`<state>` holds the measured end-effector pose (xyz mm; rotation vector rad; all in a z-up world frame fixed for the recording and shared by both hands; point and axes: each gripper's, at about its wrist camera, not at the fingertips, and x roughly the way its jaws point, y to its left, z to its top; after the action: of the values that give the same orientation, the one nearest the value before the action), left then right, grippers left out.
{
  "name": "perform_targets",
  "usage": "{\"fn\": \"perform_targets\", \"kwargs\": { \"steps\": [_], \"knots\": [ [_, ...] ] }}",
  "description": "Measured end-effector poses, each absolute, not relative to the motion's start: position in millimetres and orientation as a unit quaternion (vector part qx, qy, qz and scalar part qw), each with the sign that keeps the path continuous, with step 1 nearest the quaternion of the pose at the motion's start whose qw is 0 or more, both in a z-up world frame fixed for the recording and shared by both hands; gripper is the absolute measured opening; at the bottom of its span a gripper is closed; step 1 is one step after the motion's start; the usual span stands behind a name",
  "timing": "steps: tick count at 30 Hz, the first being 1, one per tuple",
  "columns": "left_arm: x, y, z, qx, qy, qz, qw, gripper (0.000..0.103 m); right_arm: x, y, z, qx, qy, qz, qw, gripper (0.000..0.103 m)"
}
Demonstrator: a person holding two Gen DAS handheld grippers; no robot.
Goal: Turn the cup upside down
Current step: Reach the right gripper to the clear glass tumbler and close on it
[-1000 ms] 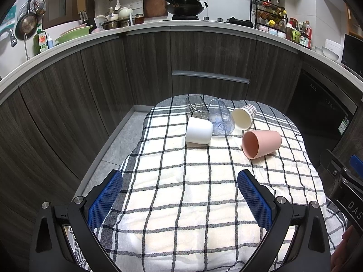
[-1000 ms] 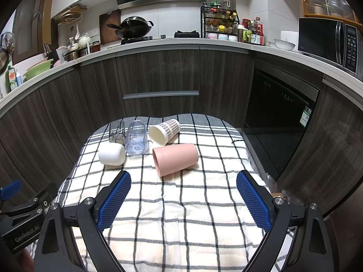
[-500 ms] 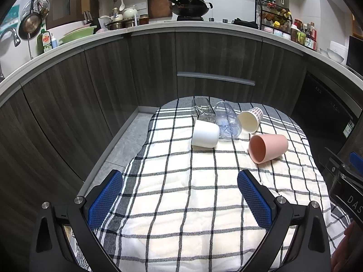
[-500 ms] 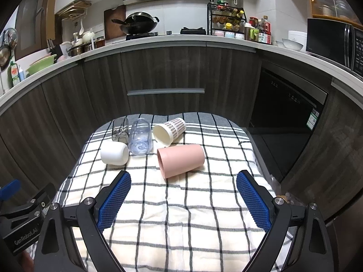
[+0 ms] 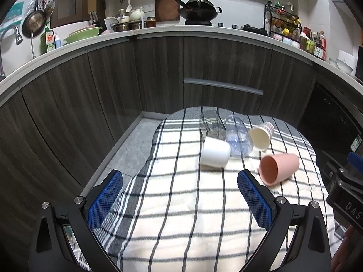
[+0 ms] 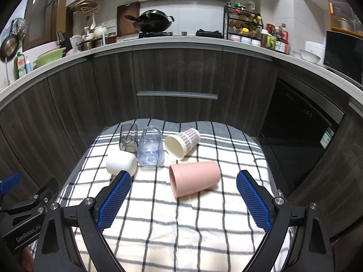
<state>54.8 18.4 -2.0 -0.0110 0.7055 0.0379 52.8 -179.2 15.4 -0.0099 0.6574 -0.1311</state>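
Note:
Several cups lie on their sides on a checked cloth (image 6: 158,215): a pink cup (image 6: 195,178), a white cup (image 6: 121,164), a clear plastic cup (image 6: 150,149), a patterned paper cup (image 6: 182,142) and a dark glass (image 6: 129,137). They show in the left wrist view too: pink cup (image 5: 279,167), white cup (image 5: 214,151), clear cup (image 5: 238,137), paper cup (image 5: 261,134). My right gripper (image 6: 183,200) is open and empty, just short of the pink cup. My left gripper (image 5: 180,200) is open and empty, nearer than the white cup.
Dark wood cabinets (image 6: 177,72) curve behind the table under a counter (image 5: 158,30) with a wok, pots and bottles. A dishwasher (image 6: 301,122) stands at the right. The cloth's left edge (image 5: 145,172) drops to the grey floor (image 5: 129,151).
Both grippers have moved forward, so the cups look a little larger and closer. In the left view the cups have shifted right. Both grippers stay open.

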Motion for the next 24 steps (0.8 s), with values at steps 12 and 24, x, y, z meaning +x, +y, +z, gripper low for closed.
{"fn": "perform_targets", "kwargs": {
  "steps": [12,24],
  "knots": [
    [97.9,22.9,-5.4,-0.010,0.340,0.025,0.940,0.103,124.5,-169.2,1.4,-0.010,0.372,-0.029,0.928,0.094],
    [146.4,51.4,-4.7,-0.037,0.334,0.036,0.941,0.103,220.0,-135.4,-12.5,-0.026,0.429,0.025,0.903,0.093]
  ]
}}
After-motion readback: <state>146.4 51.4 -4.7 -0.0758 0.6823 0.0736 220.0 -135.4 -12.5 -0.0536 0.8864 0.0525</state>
